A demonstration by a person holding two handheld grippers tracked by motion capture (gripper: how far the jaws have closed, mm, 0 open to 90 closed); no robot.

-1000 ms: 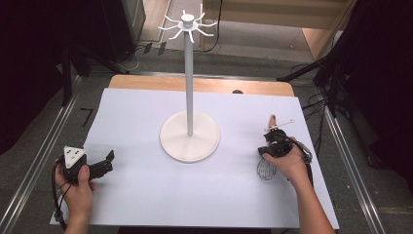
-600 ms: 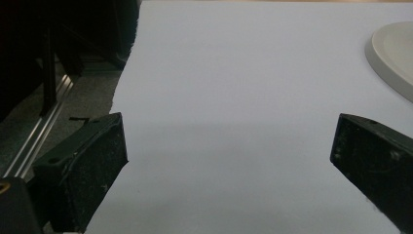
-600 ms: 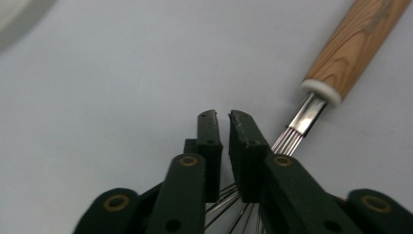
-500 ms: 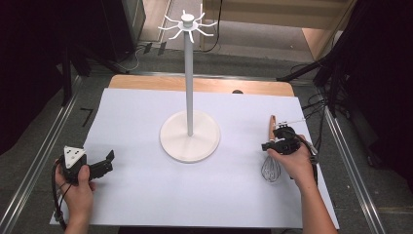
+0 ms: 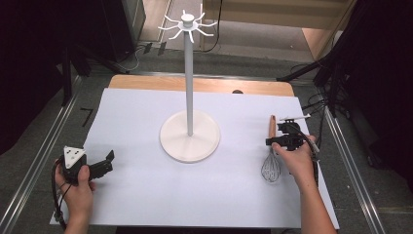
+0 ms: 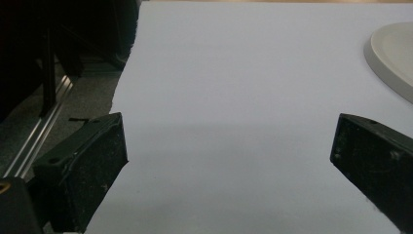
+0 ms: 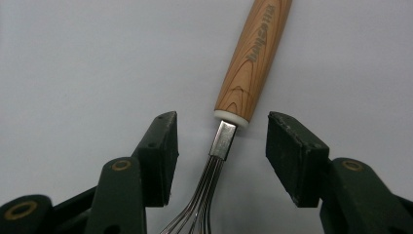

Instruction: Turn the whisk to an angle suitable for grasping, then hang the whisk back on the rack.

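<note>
A whisk [image 5: 271,156] with a wooden handle [image 7: 253,58] and steel wires lies flat on the white sheet at the right. My right gripper [image 5: 282,141] hovers over it, open, its jaws standing either side of the metal collar [image 7: 223,140] without touching. A white hook stand [image 5: 189,87] rises from a round base [image 5: 190,141] at the table's middle. My left gripper [image 5: 100,165] rests near the front left corner, open, with bare sheet between its jaws [image 6: 229,161].
The white sheet [image 5: 146,195] covers most of the wooden table [image 5: 146,83]. Metal rails [image 5: 39,161] run along both sides. The stand's base edge [image 6: 389,58] shows at the far right of the left gripper view. Cables lie on the floor at the right.
My right gripper has shifted a little forward and right along the whisk, settling over the collar below the handle. The left gripper has stayed put.
</note>
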